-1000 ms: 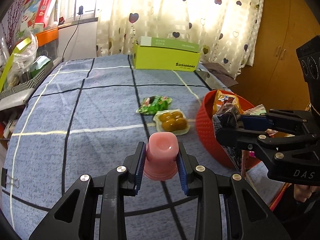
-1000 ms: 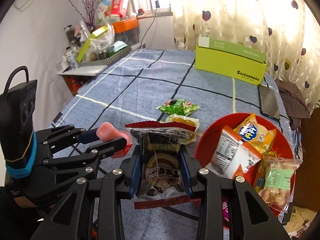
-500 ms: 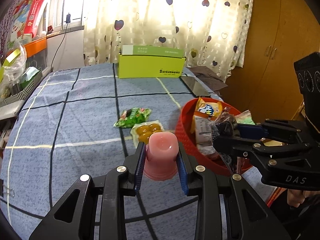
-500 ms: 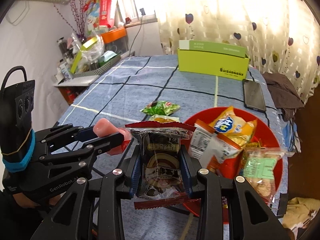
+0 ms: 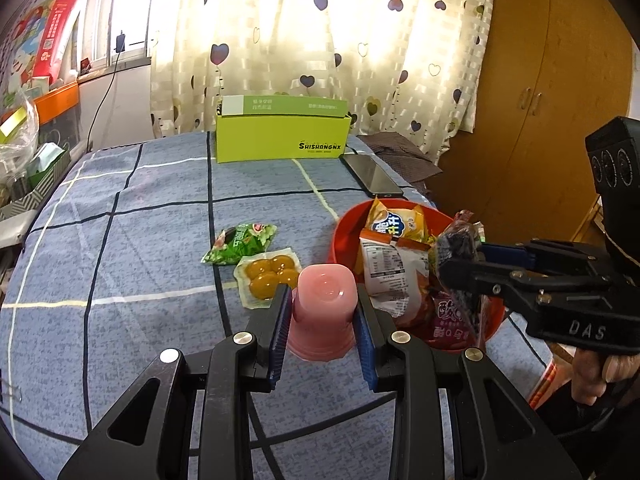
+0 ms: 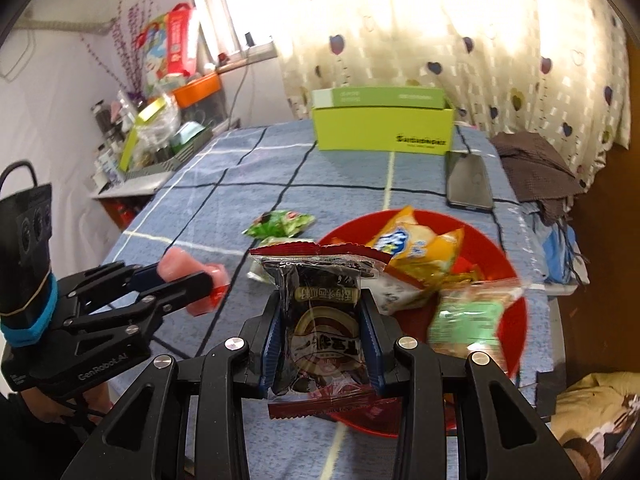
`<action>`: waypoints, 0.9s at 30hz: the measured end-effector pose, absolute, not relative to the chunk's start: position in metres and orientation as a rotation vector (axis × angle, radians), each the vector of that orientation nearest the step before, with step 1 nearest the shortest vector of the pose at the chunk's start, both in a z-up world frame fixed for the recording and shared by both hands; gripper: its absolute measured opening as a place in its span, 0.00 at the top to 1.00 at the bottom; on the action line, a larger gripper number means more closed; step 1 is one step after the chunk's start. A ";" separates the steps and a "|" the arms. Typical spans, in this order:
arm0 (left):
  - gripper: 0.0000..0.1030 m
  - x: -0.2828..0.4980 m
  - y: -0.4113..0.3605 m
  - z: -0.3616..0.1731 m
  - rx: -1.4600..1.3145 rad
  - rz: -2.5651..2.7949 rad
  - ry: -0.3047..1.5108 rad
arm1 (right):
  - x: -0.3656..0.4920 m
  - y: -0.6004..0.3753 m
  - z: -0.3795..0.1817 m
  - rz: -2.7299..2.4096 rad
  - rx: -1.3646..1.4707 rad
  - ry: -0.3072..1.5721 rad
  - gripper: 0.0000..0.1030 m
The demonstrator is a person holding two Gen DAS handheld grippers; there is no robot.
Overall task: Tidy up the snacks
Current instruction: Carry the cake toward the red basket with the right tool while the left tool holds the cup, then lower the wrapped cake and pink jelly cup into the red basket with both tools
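While both grippers grip snacks, red bowl [image 6: 516, 280] near table edge.

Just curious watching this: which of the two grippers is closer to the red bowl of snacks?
Right. The right gripper, holding a dark snack packet, hangs over the red bowl's near edge; the left gripper, clamping a pink jelly cup, sits beside it.

pink jelly cup [image 5: 324, 304], red bowl [image 6: 516, 280], heart-patterned curtain [image 5: 360, 40]
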State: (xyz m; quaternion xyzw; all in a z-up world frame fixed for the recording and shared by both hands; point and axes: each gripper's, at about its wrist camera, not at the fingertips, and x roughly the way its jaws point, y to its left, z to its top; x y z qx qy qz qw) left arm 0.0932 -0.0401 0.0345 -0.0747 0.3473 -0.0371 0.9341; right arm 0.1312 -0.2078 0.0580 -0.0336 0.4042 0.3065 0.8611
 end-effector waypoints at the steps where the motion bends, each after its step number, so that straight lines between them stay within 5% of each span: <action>1: 0.69 0.093 -0.041 0.035 -0.152 -0.077 0.708 | 0.133 -0.212 0.059 0.633 -0.061 0.846 0.68; 27: 0.69 0.102 -0.055 0.033 -0.151 -0.130 0.727 | 0.165 -0.226 0.023 0.539 -0.044 0.968 0.67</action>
